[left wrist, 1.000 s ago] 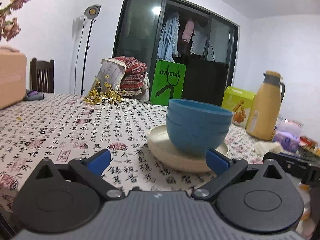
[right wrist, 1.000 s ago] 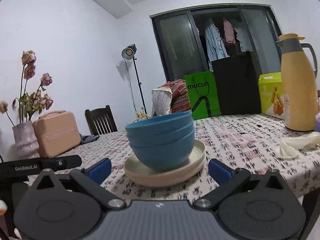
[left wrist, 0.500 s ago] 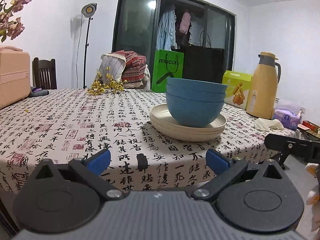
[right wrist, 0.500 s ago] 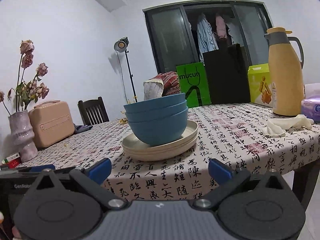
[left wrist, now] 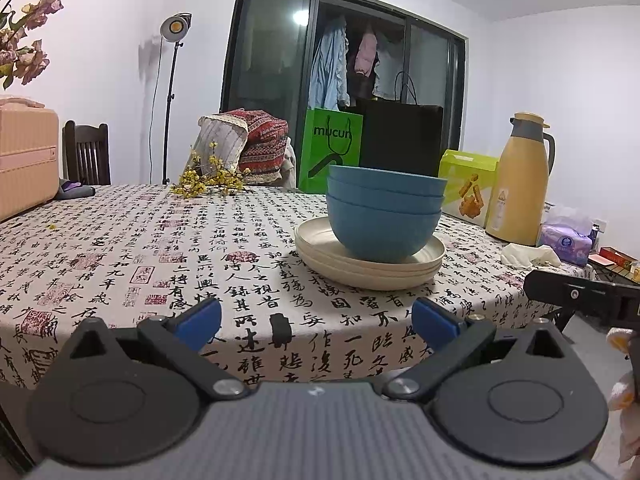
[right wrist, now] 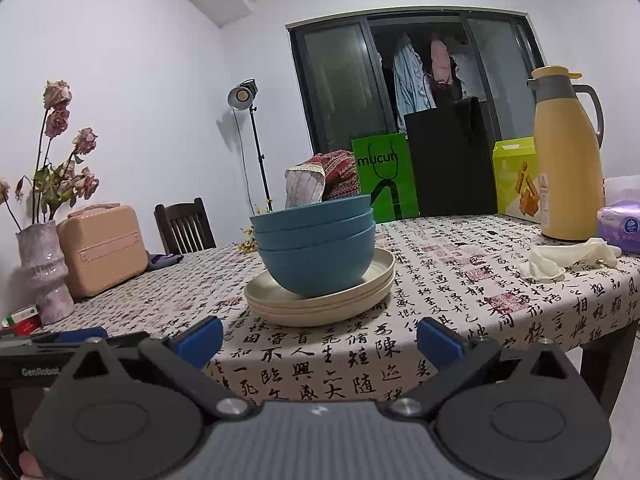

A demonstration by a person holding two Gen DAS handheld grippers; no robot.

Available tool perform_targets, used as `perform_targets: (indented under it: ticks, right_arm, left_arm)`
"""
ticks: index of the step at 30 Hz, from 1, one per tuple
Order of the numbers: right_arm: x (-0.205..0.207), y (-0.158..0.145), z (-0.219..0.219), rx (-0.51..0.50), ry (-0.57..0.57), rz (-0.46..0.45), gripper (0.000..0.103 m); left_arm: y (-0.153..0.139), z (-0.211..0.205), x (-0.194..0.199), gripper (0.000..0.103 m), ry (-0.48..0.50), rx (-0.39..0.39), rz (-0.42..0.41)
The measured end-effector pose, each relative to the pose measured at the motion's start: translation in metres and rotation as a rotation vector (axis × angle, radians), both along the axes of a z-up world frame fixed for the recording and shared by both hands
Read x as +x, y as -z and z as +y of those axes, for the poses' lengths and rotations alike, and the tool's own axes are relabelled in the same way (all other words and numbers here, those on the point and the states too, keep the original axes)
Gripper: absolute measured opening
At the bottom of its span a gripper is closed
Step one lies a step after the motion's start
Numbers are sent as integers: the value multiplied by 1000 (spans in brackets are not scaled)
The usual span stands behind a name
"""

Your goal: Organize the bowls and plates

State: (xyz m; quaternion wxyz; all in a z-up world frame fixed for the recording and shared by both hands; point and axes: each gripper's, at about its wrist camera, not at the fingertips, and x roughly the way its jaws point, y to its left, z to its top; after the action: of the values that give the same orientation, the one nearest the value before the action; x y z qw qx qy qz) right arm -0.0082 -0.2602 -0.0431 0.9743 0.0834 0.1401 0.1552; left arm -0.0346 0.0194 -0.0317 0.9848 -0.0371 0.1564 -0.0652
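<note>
The left gripper (left wrist: 316,315) hangs off the near edge of the table (left wrist: 120,248), its blue-tipped fingers spread wide and empty. The right gripper (right wrist: 319,336) sits likewise before the table edge, splayed apart with nothing between its pads. Beyond them, near the front of the calligraphy-print cloth, three cream plates (left wrist: 370,264) lie stacked flat, and three matte blue bowls (left wrist: 384,210) nest upright on top, rims level. Farther back to the right stand a yellow thermos (left wrist: 520,184) and a crumpled white cloth (right wrist: 568,258); a green bag (left wrist: 330,152) stands behind.
</note>
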Motion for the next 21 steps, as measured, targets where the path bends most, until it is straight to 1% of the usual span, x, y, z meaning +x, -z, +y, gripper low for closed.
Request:
perform_targets:
  ticks: [21]
  right_arm:
    - [0, -2, 2, 3, -1, -6, 103]
  left_arm:
    - [-3, 1, -2, 103, -11, -5, -11]
